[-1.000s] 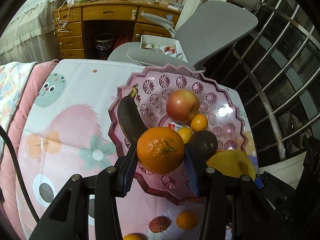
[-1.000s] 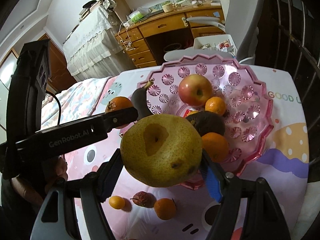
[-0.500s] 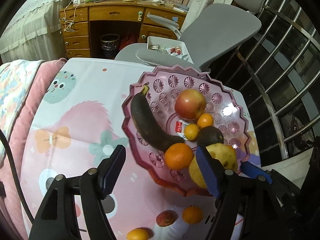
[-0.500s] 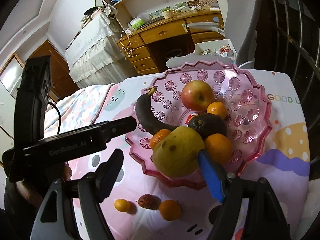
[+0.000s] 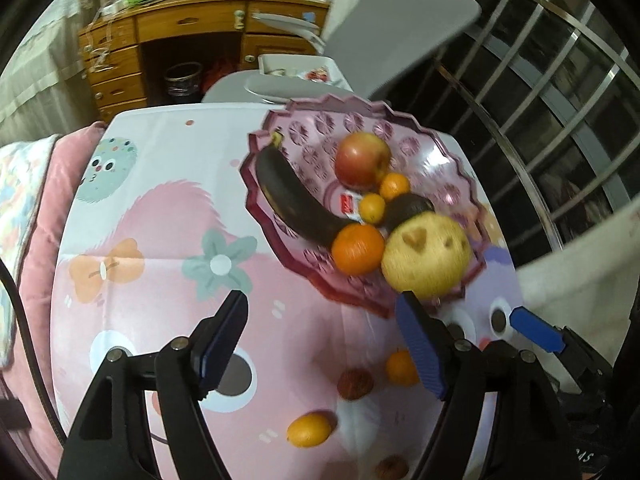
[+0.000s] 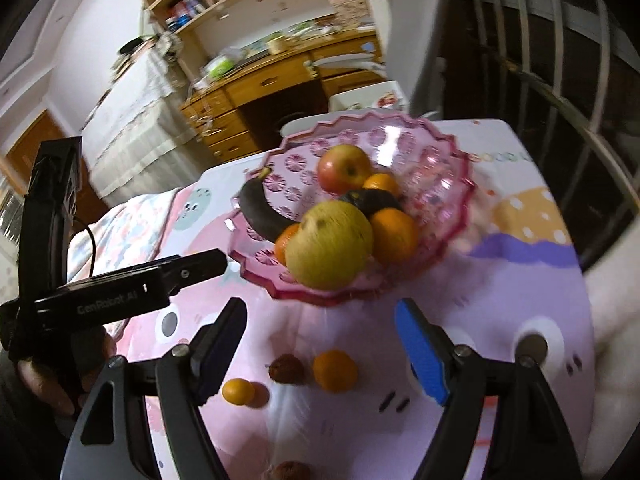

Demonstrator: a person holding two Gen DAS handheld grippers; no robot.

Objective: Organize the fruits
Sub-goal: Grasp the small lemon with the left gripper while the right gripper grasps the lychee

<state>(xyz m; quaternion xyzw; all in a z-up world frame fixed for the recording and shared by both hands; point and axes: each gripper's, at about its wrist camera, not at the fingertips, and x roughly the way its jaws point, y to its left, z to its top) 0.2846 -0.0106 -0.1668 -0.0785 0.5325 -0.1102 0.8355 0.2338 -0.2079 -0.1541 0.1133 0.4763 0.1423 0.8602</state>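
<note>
I am seeing the pear point(image 6: 330, 244) sitting in the pink bowl point(image 6: 448, 216), touching an orange point(image 5: 357, 249) and the dark banana point(image 5: 294, 200). A small orange point(image 6: 334, 371), a lychee point(image 6: 286, 368) and a kumquat point(image 6: 238, 391) are lying loose on the tabletop point(image 6: 520, 292). My left hand-held gripper point(image 5: 322, 342) and right hand-held gripper point(image 6: 320, 344) are both gaping wide, gripping nothing.

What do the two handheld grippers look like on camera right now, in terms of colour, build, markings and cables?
The left gripper and right gripper look alike: matte black angular linkage arms with round silver pivot pins, each finger ending in a ribbed blue pad. In the right wrist view the left unit's long black body carries pale "GenRobot.AI" lettering. A thin black cable runs along the left edge of the left wrist view.
</note>
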